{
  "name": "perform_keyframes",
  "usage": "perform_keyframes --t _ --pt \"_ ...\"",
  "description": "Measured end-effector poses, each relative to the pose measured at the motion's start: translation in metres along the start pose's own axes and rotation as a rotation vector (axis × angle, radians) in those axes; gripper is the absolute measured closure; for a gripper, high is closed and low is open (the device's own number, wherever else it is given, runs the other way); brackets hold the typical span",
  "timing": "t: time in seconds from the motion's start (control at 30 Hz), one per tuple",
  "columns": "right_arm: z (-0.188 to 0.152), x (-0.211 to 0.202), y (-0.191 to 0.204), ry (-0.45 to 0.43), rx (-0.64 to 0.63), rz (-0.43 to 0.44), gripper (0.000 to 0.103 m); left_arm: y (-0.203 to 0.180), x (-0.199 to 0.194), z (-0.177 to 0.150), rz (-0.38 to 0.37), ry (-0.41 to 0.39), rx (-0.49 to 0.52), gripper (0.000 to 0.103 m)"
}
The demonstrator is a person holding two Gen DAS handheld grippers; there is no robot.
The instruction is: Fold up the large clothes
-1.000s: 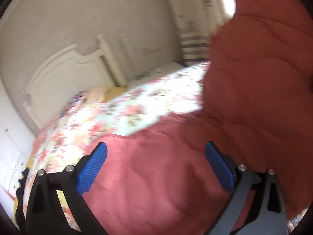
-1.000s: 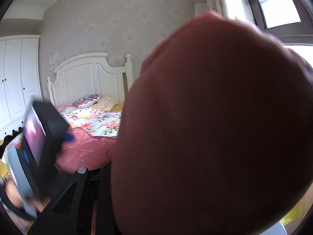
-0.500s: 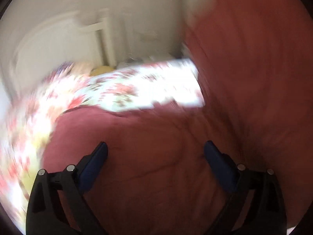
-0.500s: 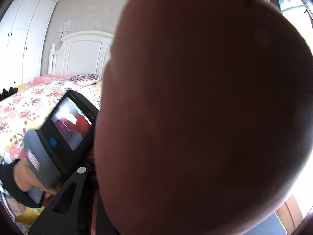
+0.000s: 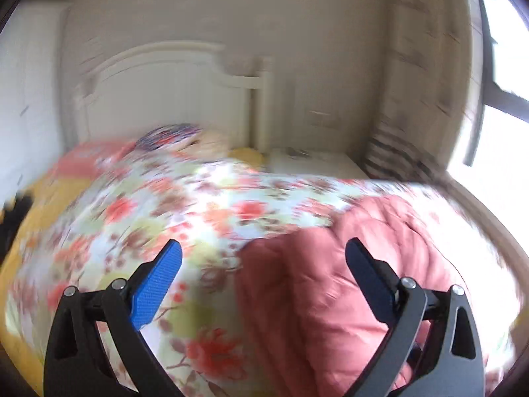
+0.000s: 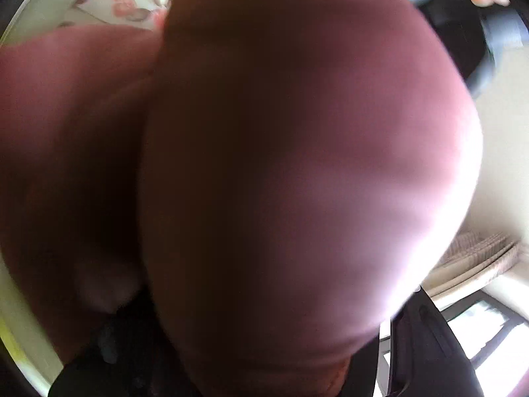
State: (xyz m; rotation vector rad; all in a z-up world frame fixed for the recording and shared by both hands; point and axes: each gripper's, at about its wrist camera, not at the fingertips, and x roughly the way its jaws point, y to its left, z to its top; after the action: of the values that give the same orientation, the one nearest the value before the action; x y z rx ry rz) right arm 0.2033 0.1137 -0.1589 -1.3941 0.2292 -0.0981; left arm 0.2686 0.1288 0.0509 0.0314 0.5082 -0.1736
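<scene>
A large pink quilted garment lies on the floral bedspread, at the right in the left wrist view. My left gripper is open and empty above its left edge, touching nothing. In the right wrist view a puffed bulge of the same pink garment fills nearly the whole frame, right against the lens. It hides my right gripper's fingertips; only dark parts of its frame show at the bottom. The cloth rises from between the jaws, so the right gripper looks shut on it.
A white headboard and pillows are at the far end of the bed. A white nightstand and a curtained window are at the right. The other handheld device shows at top right in the right wrist view.
The left gripper has swung left and up; the garment no longer hangs at its right but lies on the bed. The right gripper has tipped down toward the bed, still covered by cloth.
</scene>
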Motion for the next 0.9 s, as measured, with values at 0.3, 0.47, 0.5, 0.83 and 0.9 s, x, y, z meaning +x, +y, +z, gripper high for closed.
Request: perform_keyframes --t 0.3,0.47,0.5,0.83,0.9 --pt "-0.029 0.013 -0.004 0.060 0.033 0.043 0.049 -0.073 0.104 -0.006 -0.093 0.252 0.228 0.002" --pt "-0.046 0.015 -0.009 0.038 0.063 0.055 0.049 -0.042 0.153 -0.039 -0.177 0.355 0.093 0.002" --pt "-0.051 0.014 -0.010 0.029 0.068 0.068 0.049 -0.039 0.156 -0.041 -0.186 0.358 0.082 0.002" --pt "-0.159 -0.045 -0.095 -0.198 0.405 0.565 0.022 -0.043 0.145 -0.047 -0.137 0.296 0.093 0.002" --pt "-0.188 -0.042 -0.134 -0.244 0.608 0.702 0.022 -0.043 0.144 -0.047 -0.130 0.290 0.091 0.002"
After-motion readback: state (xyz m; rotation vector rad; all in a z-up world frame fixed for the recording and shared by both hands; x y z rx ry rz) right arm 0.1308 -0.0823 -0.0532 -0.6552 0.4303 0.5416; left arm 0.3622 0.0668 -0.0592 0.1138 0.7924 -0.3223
